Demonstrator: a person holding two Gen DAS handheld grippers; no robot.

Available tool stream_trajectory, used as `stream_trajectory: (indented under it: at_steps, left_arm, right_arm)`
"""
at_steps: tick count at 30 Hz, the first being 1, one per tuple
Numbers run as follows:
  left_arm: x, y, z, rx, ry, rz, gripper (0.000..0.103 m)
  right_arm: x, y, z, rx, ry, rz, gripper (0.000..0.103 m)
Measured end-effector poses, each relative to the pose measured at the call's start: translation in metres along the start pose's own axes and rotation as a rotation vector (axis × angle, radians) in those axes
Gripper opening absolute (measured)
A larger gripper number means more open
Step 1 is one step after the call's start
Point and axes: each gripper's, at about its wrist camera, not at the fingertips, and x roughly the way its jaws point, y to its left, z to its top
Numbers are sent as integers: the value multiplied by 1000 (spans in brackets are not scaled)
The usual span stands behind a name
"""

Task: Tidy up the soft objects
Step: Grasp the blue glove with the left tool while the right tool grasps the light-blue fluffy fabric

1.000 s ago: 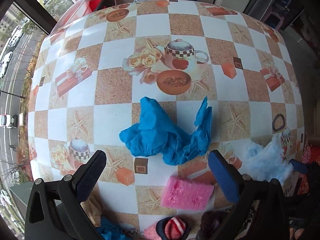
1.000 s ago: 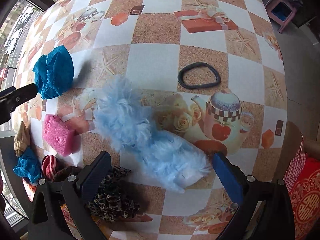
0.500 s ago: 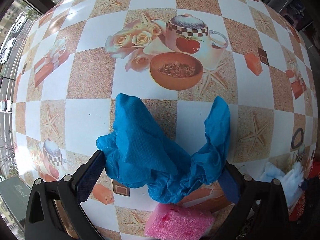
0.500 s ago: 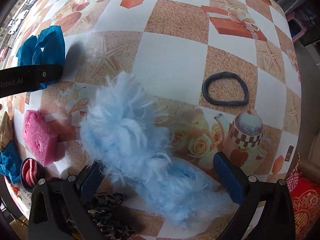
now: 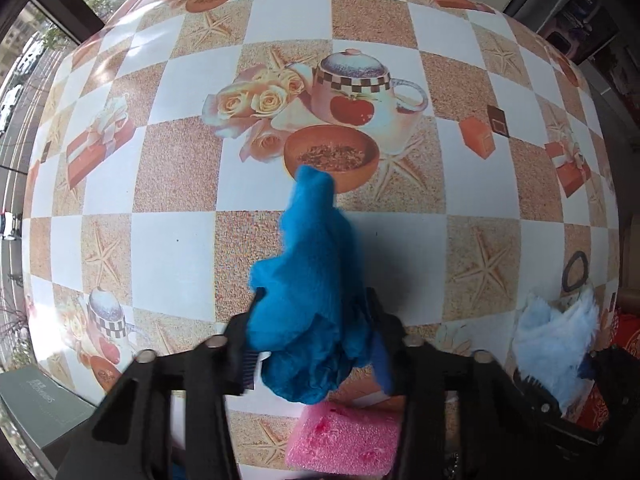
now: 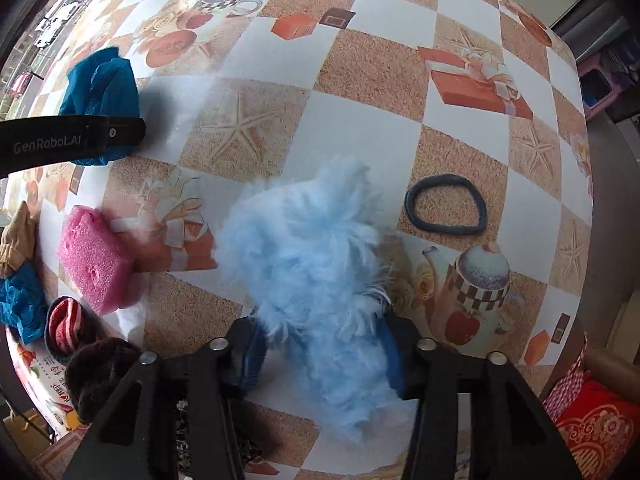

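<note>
A crumpled bright blue cloth [image 5: 316, 248] lies on the patterned tablecloth [image 5: 176, 248], bunched up between the pads of my left gripper [image 5: 314, 328]. Its jaws are closing and the pads squeeze the cloth. The same cloth [image 6: 100, 80] shows at the far left of the right wrist view, behind the left gripper's black casing [image 6: 72, 138]. My right gripper [image 6: 322, 344] points down at a fluffy light-blue piece [image 6: 308, 248]. Its jaws are closing too, with the fluff pinched between the pads. That fluffy piece [image 5: 552, 332] also appears at the right edge of the left wrist view.
A pink sponge [image 6: 96, 260] lies between the two grippers. A dark hair band [image 6: 446, 210] rests to the right of the fluff. A striped sock [image 6: 64, 326], a dark fuzzy item [image 6: 100, 372] and another blue cloth [image 6: 20, 308] crowd the near left edge. A red cushion [image 6: 592, 428] sits off the table.
Both grippers have come down over their items, and their jaws went from wide apart to closed in. The blue cloth is now bunched narrow, and the fluff is squeezed.
</note>
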Motion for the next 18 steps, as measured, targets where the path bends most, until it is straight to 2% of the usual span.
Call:
stream_trajectory:
  at_steps: [3, 7, 14, 18]
  left_arm:
    - [-9, 5, -2, -5, -10, -41, 33]
    - [-33, 11, -10, 14, -67, -31, 33]
    - [-88, 19, -34, 41, -173, -2, 33]
    - [-110, 24, -48, 39, -211, 9, 33]
  right_arm:
    - [-5, -9, 3, 42, -15, 44, 37]
    - [-25, -17, 10, 92, -70, 119, 36]
    - [-65, -9, 17, 115, -137, 190, 36]
    - [-81, 10, -6, 107, -164, 202, 36]
